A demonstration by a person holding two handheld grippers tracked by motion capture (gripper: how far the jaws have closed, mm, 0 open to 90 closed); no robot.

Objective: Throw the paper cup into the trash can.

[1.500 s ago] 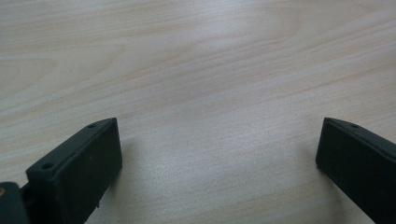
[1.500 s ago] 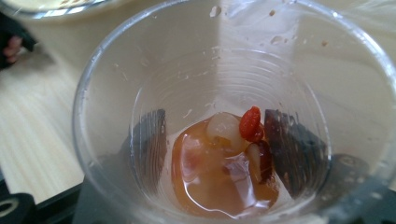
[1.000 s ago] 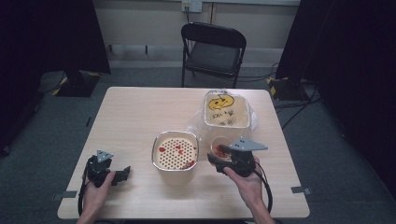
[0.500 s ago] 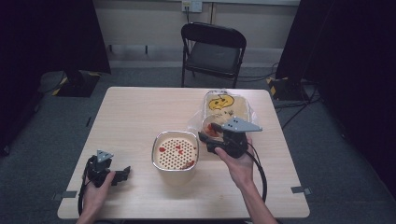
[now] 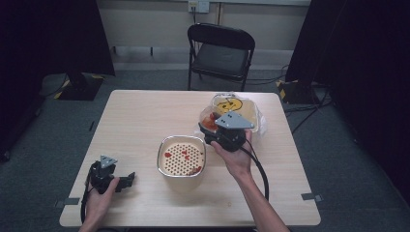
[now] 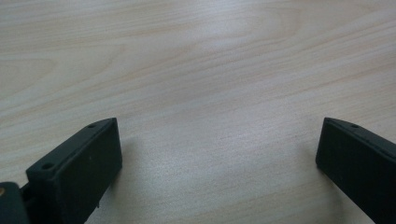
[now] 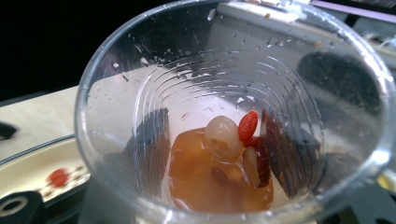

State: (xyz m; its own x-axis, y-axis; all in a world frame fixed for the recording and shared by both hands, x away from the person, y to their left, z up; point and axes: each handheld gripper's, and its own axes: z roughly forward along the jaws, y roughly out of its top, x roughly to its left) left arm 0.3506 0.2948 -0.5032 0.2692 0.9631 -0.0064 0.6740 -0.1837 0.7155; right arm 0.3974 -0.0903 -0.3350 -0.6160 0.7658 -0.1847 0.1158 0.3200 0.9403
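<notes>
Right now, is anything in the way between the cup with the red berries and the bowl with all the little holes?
Nothing visible is. The right claw holds the clear plastic cup, lifted beside the strainer bowl; its jaws have just been closing on the cup. The gap between cup and bowl is open air above bare table.

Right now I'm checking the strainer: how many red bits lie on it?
4 on the strainer, in the high view: one at its left, two near the middle, one at the near-right rim; smaller ones may escape the view.
</notes>
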